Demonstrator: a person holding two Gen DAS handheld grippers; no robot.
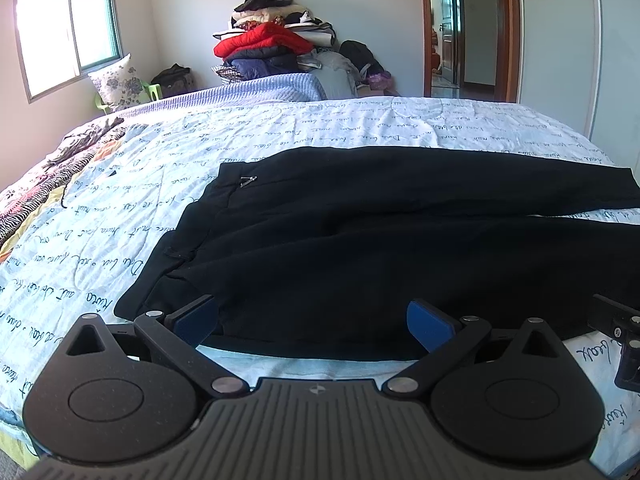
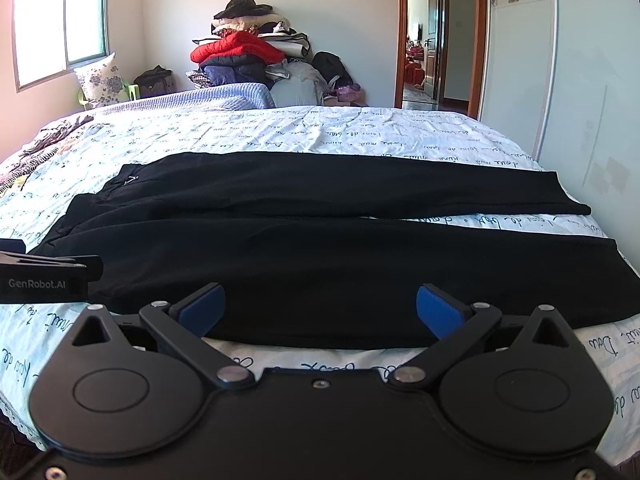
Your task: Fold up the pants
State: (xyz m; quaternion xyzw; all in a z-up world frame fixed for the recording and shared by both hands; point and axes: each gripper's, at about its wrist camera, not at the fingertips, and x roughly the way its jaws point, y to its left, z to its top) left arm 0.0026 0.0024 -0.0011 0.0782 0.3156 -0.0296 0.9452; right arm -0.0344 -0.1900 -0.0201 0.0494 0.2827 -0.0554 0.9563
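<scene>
Nearest in each wrist view is its own tool. The left hand-held gripper (image 1: 314,326) has its blue pads spread wide with nothing between them, poised at the near edge of the black pants (image 1: 360,248) close to the waistband end. The right hand-held gripper (image 2: 320,312) is likewise spread wide and empty, set at the near edge of the pants further along the leg.

The pants lie flat across the bed (image 2: 280,128), on a pale quilt printed with handwriting. The waistband points to the left and the two legs run to the right, a sliver of quilt showing between them near the cuffs. No fold looks made yet.

The likely risk is a shallow bite: a pad catching only the top layer of cloth, or snagging the quilt along with it, would drag the bedding or leave the lower layer behind. If the two tools lift unevenly, the near leg could land skewed over the far one.

Beyond the bed stand a heap of clothes (image 1: 272,40), a window (image 1: 68,28) and an open doorway (image 2: 428,40).
</scene>
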